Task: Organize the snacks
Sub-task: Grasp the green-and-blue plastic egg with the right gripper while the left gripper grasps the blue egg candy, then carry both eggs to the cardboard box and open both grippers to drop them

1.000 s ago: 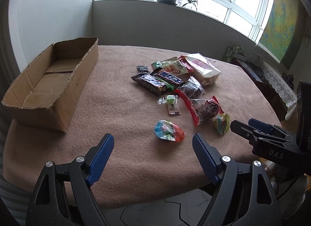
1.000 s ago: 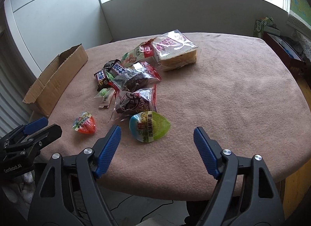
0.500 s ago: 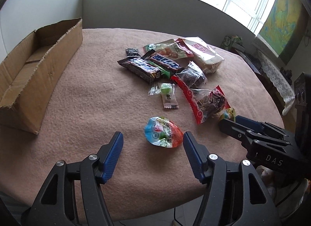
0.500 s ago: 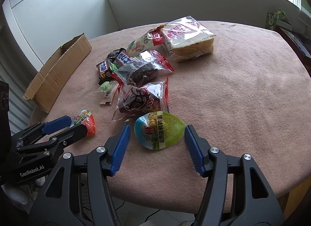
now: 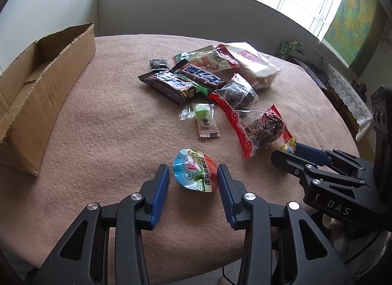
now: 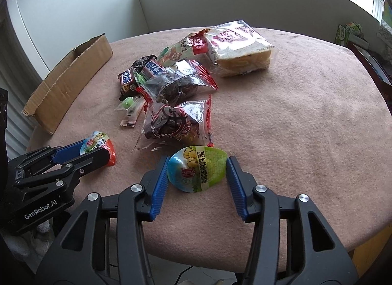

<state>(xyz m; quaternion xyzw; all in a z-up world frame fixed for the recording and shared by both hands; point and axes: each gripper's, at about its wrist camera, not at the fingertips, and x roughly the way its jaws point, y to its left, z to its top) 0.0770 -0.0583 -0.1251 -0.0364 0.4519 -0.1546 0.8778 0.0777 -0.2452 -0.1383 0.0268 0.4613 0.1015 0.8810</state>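
left gripper (image 5: pixel 193 177): we see its blue fingers spread on either side of the red-and-blue egg-shaped packet (image 5: pixel 194 170), not pressing it; a gap shows on each side.
right gripper (image 6: pixel 197 167): we see the jaws apart and bracketing the green-and-blue egg-shaped packet (image 6: pixel 197 168); the pads sit at or just beside its edges, and we cannot tell if they touch.
red-and-blue packet: flat on the cloth at 6 o'clock of the snack pile, apart from the other snacks.
green-and-blue packet: just at 6 o'clock of the clear-and-red bag of dark snacks (image 6: pixel 175 123), at the near edge of the pile.
snack pile: we count two dark chocolate bars (image 5: pixel 169 85), a green candy in clear wrap (image 5: pixel 202 113), a second bag of dark snacks (image 6: pixel 177 84), a red-and-green pouch (image 5: pixel 208 60) and a wrapped sandwich bread (image 6: pixel 238 49) at 12 o'clock of the pile.
cardboard box (image 5: pixel 36 88): open-topped, at 9 to 10 o'clock of the pile, well apart from it; the part of its inside that we can see holds no snacks.
table (image 6: pixel 306 118): round, covered with a pinkish-brown cloth.
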